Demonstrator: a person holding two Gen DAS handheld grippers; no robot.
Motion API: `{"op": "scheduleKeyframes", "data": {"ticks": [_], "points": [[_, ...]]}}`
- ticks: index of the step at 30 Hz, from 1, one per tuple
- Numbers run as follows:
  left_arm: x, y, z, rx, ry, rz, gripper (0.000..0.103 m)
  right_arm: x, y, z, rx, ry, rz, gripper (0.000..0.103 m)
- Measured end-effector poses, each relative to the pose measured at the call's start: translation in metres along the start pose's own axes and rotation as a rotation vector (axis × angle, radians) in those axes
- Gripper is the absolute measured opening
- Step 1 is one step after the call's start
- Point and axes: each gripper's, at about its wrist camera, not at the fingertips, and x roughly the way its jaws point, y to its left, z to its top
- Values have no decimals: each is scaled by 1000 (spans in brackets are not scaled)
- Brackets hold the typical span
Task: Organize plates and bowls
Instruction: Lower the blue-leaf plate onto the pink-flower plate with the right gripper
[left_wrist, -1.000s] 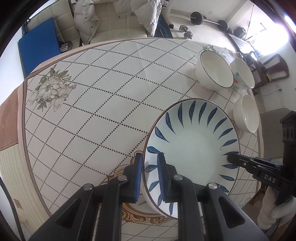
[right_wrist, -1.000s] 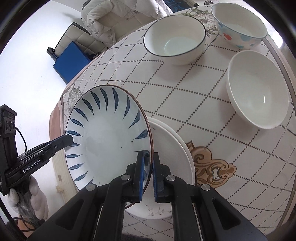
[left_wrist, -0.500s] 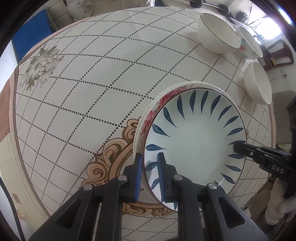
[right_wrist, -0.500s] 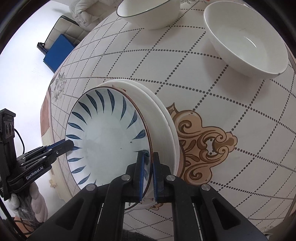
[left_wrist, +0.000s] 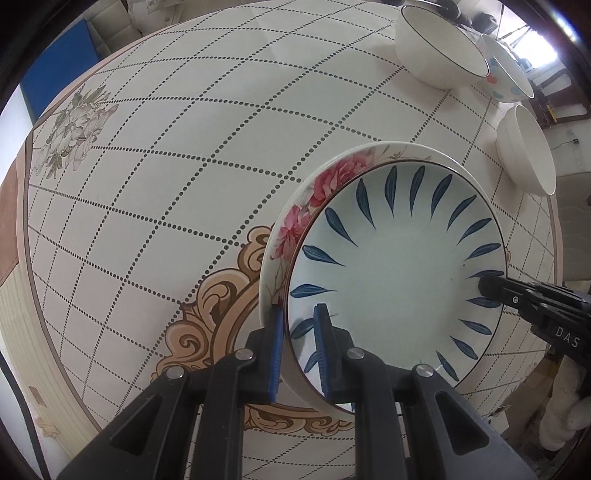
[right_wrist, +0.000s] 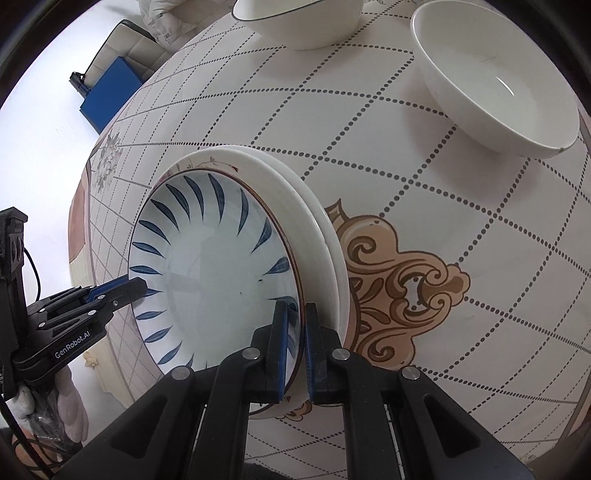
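A white plate with blue leaf strokes (left_wrist: 395, 273) is gripped on two opposite rims. My left gripper (left_wrist: 298, 312) is shut on its near-left rim, my right gripper (right_wrist: 295, 305) on the rim across from it. The plate (right_wrist: 210, 280) lies level inside a flower-rimmed plate (left_wrist: 325, 184), which tops a small stack of white plates (right_wrist: 317, 206); whether it touches I cannot tell. Each view shows the other gripper's fingers on the far rim: the right gripper (left_wrist: 491, 286) and the left gripper (right_wrist: 136, 286).
On the patterned round table (left_wrist: 184, 184) stand three bowls at the far right: one dark-rimmed (left_wrist: 439, 48), one dotted (left_wrist: 506, 74), one plain white (left_wrist: 524, 151). The table edge runs close behind the stack. A blue seat (right_wrist: 110, 92) stands beyond the table.
Both grippers came down with the blue-leaf plate. It went from hanging above the table to sitting low in the flower-rimmed plate, whose rim now shows around it.
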Motion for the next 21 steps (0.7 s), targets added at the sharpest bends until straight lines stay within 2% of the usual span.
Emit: {"op": "scheduleKeyframes", "data": {"ticks": [9,21], "points": [[7,4,5,-30,24,3,15,0,11,5,-21,1,-61,12],[17,1,12,-83,78,50,15,4,21,12,14,46,-117,13]]}}
